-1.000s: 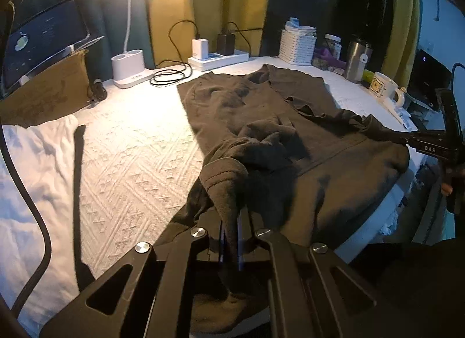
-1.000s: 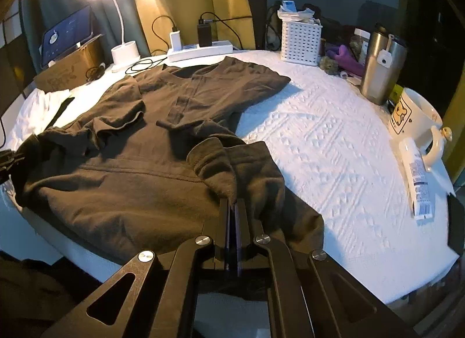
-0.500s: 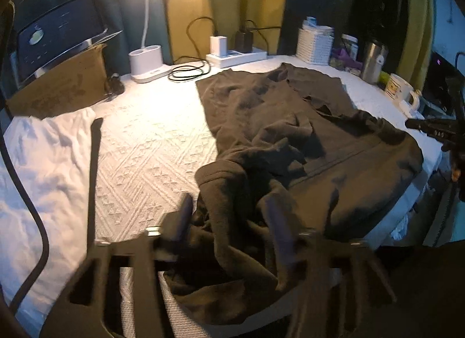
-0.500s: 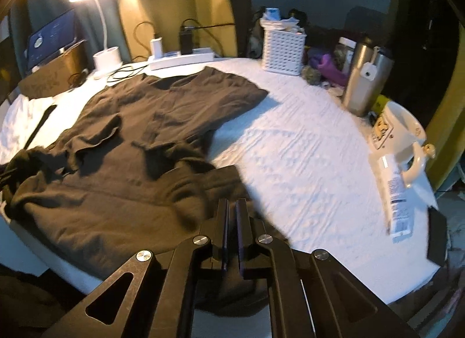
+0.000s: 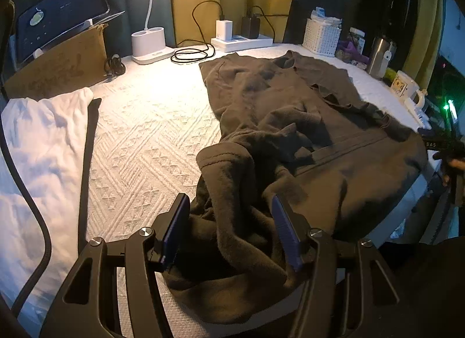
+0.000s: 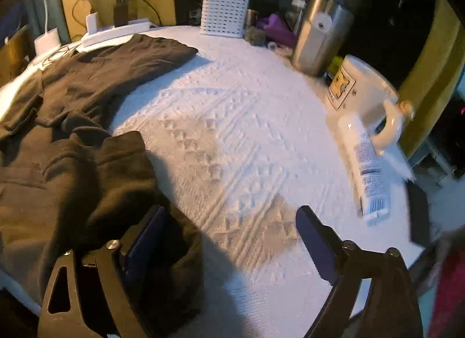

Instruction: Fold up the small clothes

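A dark brown long-sleeved garment (image 5: pixel 305 123) lies spread on the white textured bed cover (image 5: pixel 151 134). One sleeve, with its cuff (image 5: pixel 221 160), is bunched loosely between the fingers of my left gripper (image 5: pixel 229 221). That gripper is open and its pads are clear of the cloth. In the right wrist view the garment (image 6: pixel 72 163) fills the left side. My right gripper (image 6: pixel 231 213) has its jaws opening wide. Its left finger (image 6: pixel 145 233) rests against a fold of the garment, and only bare cover (image 6: pixel 247 134) lies between the jaws.
A white cloth (image 5: pixel 37 149) lies at the left. At the back stand a lamp base (image 5: pixel 148 44), a power strip (image 5: pixel 241 41) with cables and a white basket (image 6: pixel 225 12). A steel tumbler (image 6: pixel 316 38), a mug (image 6: pixel 363 91) and a tube (image 6: pixel 364 163) crowd the right edge.
Both grippers were shut on sleeve cuffs and have let go. The left jaws opened first, then the right ones. The right gripper swung rightward, off the garment and over bare cover.
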A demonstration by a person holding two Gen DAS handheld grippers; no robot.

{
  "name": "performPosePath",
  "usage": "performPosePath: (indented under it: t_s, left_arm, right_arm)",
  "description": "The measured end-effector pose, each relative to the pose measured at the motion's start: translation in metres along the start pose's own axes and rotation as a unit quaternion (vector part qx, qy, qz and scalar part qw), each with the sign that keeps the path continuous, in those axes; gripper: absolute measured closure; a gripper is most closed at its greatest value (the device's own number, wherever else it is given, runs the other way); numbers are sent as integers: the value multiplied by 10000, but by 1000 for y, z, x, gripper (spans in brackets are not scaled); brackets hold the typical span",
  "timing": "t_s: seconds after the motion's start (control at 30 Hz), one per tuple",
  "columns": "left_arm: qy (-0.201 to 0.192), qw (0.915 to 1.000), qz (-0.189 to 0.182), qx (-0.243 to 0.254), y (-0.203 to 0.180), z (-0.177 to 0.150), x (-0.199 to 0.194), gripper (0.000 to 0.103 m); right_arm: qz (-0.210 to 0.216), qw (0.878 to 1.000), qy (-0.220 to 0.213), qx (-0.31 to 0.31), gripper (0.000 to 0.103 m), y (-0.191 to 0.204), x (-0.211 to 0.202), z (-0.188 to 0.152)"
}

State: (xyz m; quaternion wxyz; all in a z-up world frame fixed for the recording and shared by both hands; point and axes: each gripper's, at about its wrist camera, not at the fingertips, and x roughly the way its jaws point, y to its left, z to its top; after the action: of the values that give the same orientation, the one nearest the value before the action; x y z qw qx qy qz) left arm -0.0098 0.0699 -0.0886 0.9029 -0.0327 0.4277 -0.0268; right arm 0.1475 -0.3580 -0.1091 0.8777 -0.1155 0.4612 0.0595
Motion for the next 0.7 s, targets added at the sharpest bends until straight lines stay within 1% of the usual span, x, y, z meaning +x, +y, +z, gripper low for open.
performPosePath:
  t_s: [0.07, 0.13, 0.17, 0.2, 0.23, 0.27, 0.33, 0.37, 0.4, 0.43, 0.47, 0.5, 0.53, 0.57, 0.63, 0.7]
  left_arm:
    - [-4, 10000, -33, -69, 2, 1, -1, 44]
    - [-7, 9999, -17, -116, 5, 2, 1, 44]
    - [16, 9999, -10, -135, 6, 2, 3, 44]
    - [28, 9999, -6, -150, 6, 3, 5, 44]
    - [26, 9999, -10, -164, 7, 3, 7, 44]
    - [18, 9998, -18, -179, 7, 3, 9, 44]
    - [16, 9998, -14, -190, 7, 4, 13, 46]
    - [-5, 9999, -14, -158, 6, 4, 13, 51]
    - [1, 9999, -24, -101, 5, 4, 13, 65]
    - [-3, 10000, -22, -69, 4, 4, 13, 74]
    - [-22, 10000, -8, -46, 3, 4, 12, 77]
    - [-62, 10000, 26, -3, 1, 4, 10, 86]
    - [-84, 9999, 56, 21, 1, 3, 8, 89]
    - [-115, 9999, 81, 35, 0, 4, 6, 89]
    - [-255, 9995, 163, 90, -1, 5, -2, 89]
    - [-425, 9988, 213, 153, -2, 7, -11, 89]
  right_arm:
    - [94, 9999, -4, 76, 11, -5, 1, 0]
    - [140, 9997, -187, 19, 11, -4, -4, 4]
    - [282, 9992, -300, 11, 11, -2, -7, 8]
    - [683, 9965, -486, -4, 11, 2, -13, 17]
    - [683, 9965, -486, -4, 11, 2, -13, 17]
    - [930, 9940, -568, -47, 11, 6, -13, 22]
    - [1194, 9911, -568, -169, 14, 16, -9, 30]
    - [1264, 9903, -541, -218, 18, 21, -7, 32]
    - [1473, 9877, -383, -346, 28, 32, 4, 35]
    - [1473, 9877, -383, -346, 40, 32, 4, 35]
    - [1525, 9870, -294, -409, 46, 38, 9, 36]
    - [1504, 9865, -302, -578, 52, 48, 12, 35]
    - [1504, 9865, -302, -578, 69, 48, 12, 35]
    - [1601, 9846, -293, -639, 78, 51, 10, 34]
    - [1511, 9855, -344, -688, 89, 53, 3, 33]
    - [1375, 9867, -441, -751, 92, 54, -5, 29]
